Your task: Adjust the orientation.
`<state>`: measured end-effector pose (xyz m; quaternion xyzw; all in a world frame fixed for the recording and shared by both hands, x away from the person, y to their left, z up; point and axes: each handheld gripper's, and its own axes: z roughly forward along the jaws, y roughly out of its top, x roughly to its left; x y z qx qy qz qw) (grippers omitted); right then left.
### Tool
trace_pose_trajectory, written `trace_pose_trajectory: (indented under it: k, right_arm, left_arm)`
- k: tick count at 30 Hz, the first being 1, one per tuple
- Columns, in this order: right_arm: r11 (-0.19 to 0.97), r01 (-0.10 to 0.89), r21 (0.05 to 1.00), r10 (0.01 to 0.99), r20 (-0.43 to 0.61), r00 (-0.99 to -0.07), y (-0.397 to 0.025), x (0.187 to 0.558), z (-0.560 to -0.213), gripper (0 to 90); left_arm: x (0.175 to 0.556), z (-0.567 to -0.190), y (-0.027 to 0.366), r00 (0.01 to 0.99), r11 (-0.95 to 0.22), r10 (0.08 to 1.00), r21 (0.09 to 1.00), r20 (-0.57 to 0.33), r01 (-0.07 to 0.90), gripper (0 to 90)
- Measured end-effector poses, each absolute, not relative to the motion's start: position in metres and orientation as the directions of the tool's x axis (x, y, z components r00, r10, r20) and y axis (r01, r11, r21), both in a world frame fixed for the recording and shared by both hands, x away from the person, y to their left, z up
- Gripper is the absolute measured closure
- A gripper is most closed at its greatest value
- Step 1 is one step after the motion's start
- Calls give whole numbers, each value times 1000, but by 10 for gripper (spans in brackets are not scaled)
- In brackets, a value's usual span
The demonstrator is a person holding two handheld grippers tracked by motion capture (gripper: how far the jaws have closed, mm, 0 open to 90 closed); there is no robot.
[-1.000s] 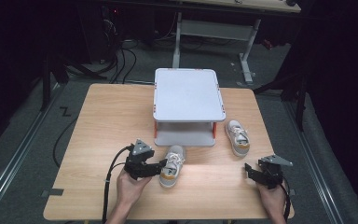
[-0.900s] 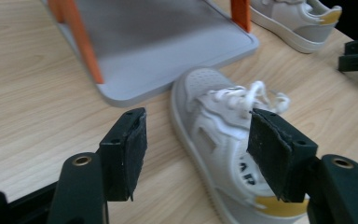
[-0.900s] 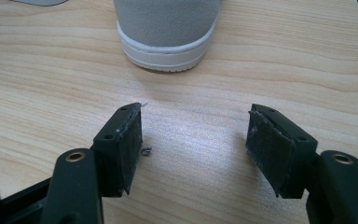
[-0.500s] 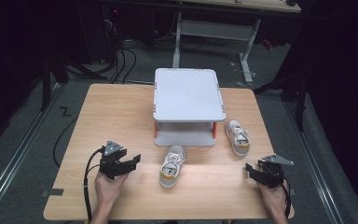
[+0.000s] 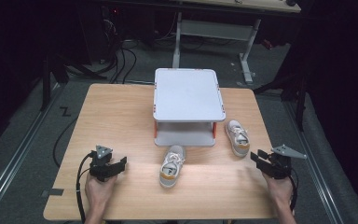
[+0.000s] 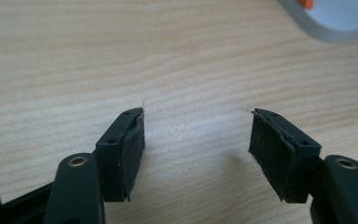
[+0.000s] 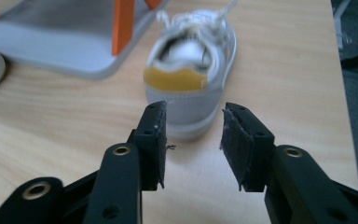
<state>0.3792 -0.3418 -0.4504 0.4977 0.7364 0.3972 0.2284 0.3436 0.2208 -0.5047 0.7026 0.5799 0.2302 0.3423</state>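
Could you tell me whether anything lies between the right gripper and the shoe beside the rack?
Nothing visible does. The right gripper points with open jaws at the heel of the shoe, and bare table lies between them. The grey rack and the other shoe sit off to the side.

My left gripper (image 6: 196,133) hangs over the bare wooden table (image 6: 121,56), its jaws set wide apart with nothing between them. The grey corner of a rack (image 6: 335,21) sits at upper right.
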Motion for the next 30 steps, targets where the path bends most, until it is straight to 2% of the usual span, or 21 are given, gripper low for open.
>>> trace_pose_trajectory:
  k: [8, 11, 16, 19, 22, 30]
  right_arm:
    - [255, 568, 782, 909, 6, -417, -324, 423, -433, 610]
    - [298, 597, 745, 912, -37, -409, -310, 440, -432, 582]
    - [354, 642, 680, 914, -106, -391, -297, 464, -436, 590]
    - [367, 668, 648, 914, -117, -389, -296, 473, -441, 632]
    - [364, 669, 649, 915, -115, -386, -299, 474, -441, 717]
    - [369, 661, 653, 917, -140, -373, -301, 472, -438, 789]
  left_arm:
    - [343, -506, 220, 217, -92, 974, 757, -67, 647, 344]
    - [343, -506, 223, 212, -66, 973, 759, -96, 648, 344]
    - [343, -506, 225, 210, -47, 970, 761, -120, 648, 342]
    - [343, -507, 225, 209, -44, 970, 761, -122, 647, 341]
    - [343, -507, 225, 211, -44, 970, 761, -124, 648, 341]
    - [343, -506, 226, 210, -38, 969, 760, -131, 649, 338]
